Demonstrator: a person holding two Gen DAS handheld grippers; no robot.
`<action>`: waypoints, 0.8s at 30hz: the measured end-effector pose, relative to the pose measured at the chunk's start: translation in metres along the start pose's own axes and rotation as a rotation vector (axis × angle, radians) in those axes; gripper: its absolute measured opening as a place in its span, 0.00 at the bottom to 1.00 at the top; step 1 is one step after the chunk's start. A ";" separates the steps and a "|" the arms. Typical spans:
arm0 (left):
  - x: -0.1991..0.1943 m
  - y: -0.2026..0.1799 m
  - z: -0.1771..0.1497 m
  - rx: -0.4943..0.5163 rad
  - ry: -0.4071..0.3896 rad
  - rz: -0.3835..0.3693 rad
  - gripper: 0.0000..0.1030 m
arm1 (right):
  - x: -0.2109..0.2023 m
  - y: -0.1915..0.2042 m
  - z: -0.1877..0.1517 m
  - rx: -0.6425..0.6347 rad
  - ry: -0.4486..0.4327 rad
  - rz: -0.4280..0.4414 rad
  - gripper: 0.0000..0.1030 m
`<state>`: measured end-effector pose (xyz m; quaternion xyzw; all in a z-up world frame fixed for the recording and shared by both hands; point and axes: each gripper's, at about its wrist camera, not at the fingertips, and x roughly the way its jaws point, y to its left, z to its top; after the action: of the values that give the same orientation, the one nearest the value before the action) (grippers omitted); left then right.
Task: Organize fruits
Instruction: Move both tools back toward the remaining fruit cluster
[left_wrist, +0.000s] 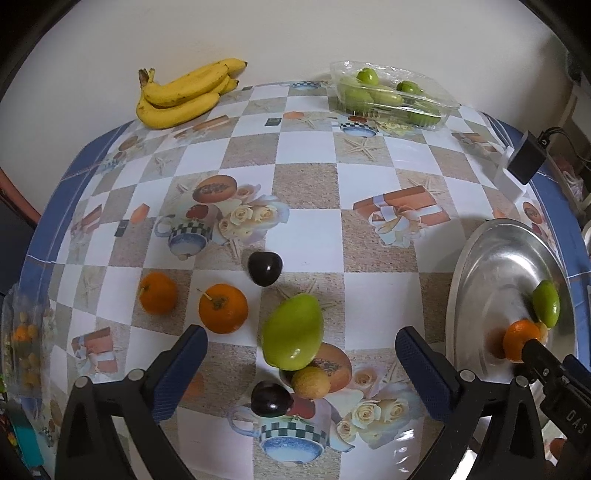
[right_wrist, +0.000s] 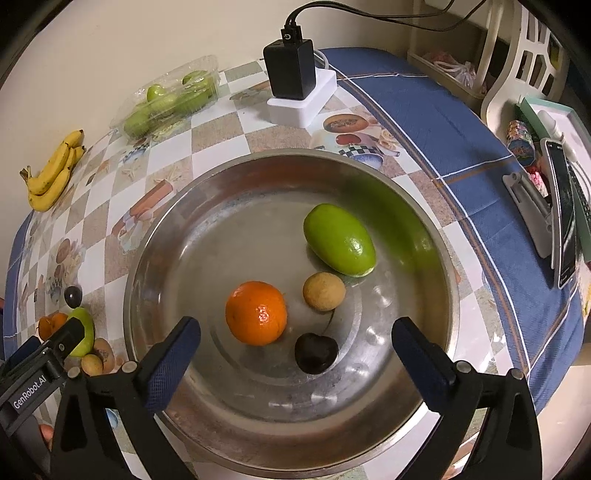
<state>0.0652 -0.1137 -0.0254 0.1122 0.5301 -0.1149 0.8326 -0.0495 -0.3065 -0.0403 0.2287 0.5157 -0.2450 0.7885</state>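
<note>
In the right wrist view a steel bowl (right_wrist: 207, 221) holds a green fruit (right_wrist: 338, 245), an orange (right_wrist: 256, 312), a small tan fruit (right_wrist: 323, 291) and a dark cherry (right_wrist: 316, 352). My right gripper (right_wrist: 295, 350) is open and empty above the bowl's near side. In the left wrist view my left gripper (left_wrist: 301, 356) is open above a green fruit (left_wrist: 293, 331), a tan fruit (left_wrist: 310, 382) and a dark cherry (left_wrist: 270, 398) on the table. Two oranges (left_wrist: 223, 308) (left_wrist: 158, 292) and another cherry (left_wrist: 264, 268) lie further out. The bowl (left_wrist: 491, 280) is at the right.
A banana bunch (left_wrist: 184, 94) and a clear plastic tray of green fruits (left_wrist: 391, 94) sit at the table's far edge. A black charger on a white block (right_wrist: 295, 81) stands behind the bowl. A phone on a stand (right_wrist: 561, 210) is at the right.
</note>
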 end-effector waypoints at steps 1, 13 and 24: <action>-0.001 0.000 0.000 0.005 -0.004 0.005 1.00 | 0.000 0.001 0.000 -0.001 0.000 0.004 1.00; -0.009 0.016 0.005 0.024 -0.018 0.019 1.00 | -0.005 0.013 -0.003 -0.025 0.000 0.024 1.00; -0.015 0.064 0.010 -0.023 -0.030 0.084 1.00 | -0.016 0.046 -0.007 -0.103 -0.012 0.073 1.00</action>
<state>0.0871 -0.0553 -0.0041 0.1232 0.5138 -0.0752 0.8457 -0.0309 -0.2641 -0.0233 0.2048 0.5142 -0.1905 0.8108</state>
